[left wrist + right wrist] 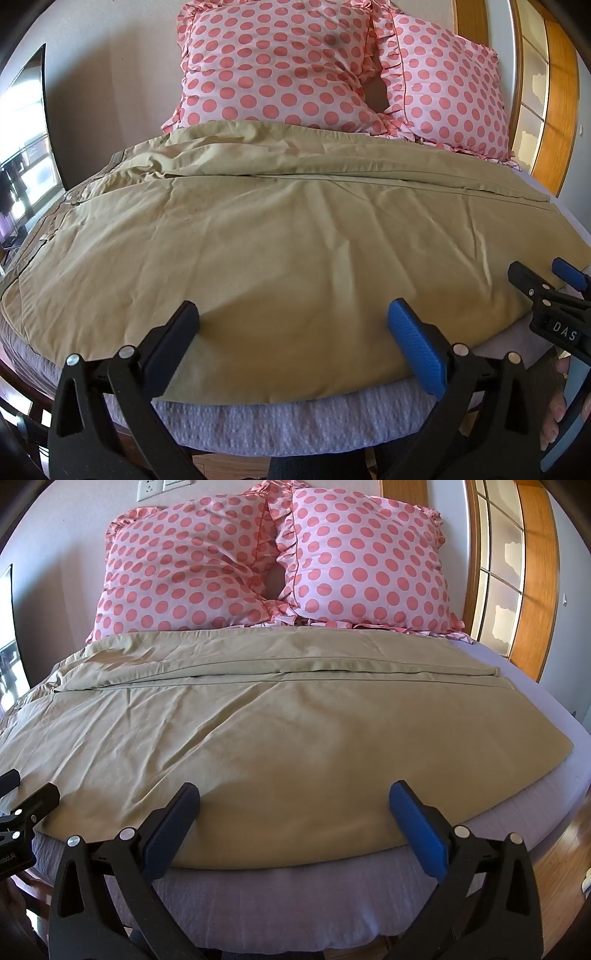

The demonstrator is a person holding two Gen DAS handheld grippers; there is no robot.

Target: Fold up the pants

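Right now the tan pants lie spread flat across the bed, with the waist end off to the left and the leg ends to the right. One leg lies closer to the pillows and the other leg lies closer to the front edge of the bed. The cloth has soft wrinkles in it.

The left gripper is wide open and holds nothing. Its black finger and its blue finger sit over the near edge of the pants. I cannot tell if they touch the cloth.

The right gripper is wide open too, and it holds nothing. It sits over the near edge of the pants, more toward the leg ends. In the left wrist view it shows at the right side, by the corner of the pants.

Two pink pillows with big red dots lean on the wall behind the pants. A purple bed cover shows under the pants at the front.
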